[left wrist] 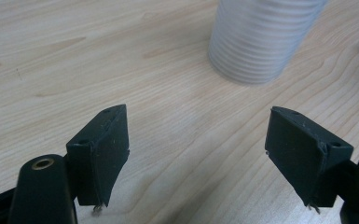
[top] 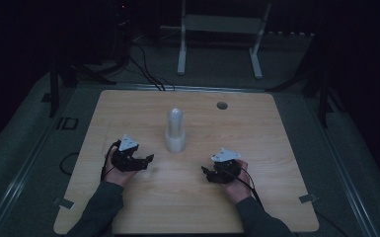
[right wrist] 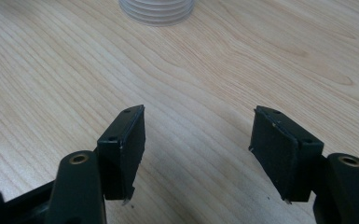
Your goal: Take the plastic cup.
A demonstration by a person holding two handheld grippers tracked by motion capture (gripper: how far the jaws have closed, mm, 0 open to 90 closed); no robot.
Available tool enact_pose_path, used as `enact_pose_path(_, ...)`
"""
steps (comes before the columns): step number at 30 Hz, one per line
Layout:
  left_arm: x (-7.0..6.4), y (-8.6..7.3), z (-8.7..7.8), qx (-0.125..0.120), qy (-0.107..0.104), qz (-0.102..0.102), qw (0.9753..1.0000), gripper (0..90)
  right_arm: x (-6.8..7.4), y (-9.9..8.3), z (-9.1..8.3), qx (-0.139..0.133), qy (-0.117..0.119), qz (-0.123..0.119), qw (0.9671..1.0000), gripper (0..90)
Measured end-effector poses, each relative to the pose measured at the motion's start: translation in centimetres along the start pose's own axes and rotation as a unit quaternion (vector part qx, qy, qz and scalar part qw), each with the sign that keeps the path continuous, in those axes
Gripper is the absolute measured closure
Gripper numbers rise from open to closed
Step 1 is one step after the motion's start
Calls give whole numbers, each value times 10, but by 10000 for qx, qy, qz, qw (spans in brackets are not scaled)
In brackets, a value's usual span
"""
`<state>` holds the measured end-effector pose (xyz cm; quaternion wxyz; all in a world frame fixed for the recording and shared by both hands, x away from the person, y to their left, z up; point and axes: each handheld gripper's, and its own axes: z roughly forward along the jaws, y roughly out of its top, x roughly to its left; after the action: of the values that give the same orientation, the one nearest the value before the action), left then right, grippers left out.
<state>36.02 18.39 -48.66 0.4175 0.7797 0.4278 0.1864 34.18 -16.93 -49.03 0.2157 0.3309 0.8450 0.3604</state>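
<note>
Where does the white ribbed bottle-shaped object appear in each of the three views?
High view: the white ribbed object stands upright near the table's centre, between and beyond both claws.
Left gripper view: its ribbed base is at the upper right, beyond the open jaws.
Right gripper view: its base's lower edge is at the top, left of centre.
Shared landmark: the light wood-grain tabletop under it.

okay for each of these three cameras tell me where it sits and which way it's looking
High view: above the person's side, looking forward and down on the table; forearms, left tool, right tool show.
Left gripper view: on the left tool, facing the white ridged cylinder; own open jaws.
Right gripper view: likewise, own open jaws.
Shared: the cylinder.
</note>
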Motion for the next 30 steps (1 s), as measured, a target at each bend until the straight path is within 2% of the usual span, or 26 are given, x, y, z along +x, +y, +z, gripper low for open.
enact_pose_path(1, 1, 0, -1, -40, -35, -37, 10000, 216, 1, 1, 0, -15, 64, 60, 10000, 350)
enact_pose_path(6, 1, 3, -5, -131, -44, -61, 9999, 216, 3, 1, 2, -13, 100, 23, 9999, 350)
enact_pose_path(13, -2, 9, -11, -239, -83, -3, 9997, 216, 7, 5, 3, -10, 220, -8, 9998, 349)
enact_pose_path(21, -4, 22, -24, -502, -191, 40, 9985, 217, 10, 17, 2, -79, 300, -65, 9995, 349)
enact_pose_path(25, -8, 28, -30, -616, -242, 109, 9977, 219, 14, 29, 4, -161, 345, -126, 9992, 349)
enact_pose_path(30, -12, 40, -34, -637, -295, 314, 9970, 228, 16, 42, 7, -239, 379, -189, 9988, 350)
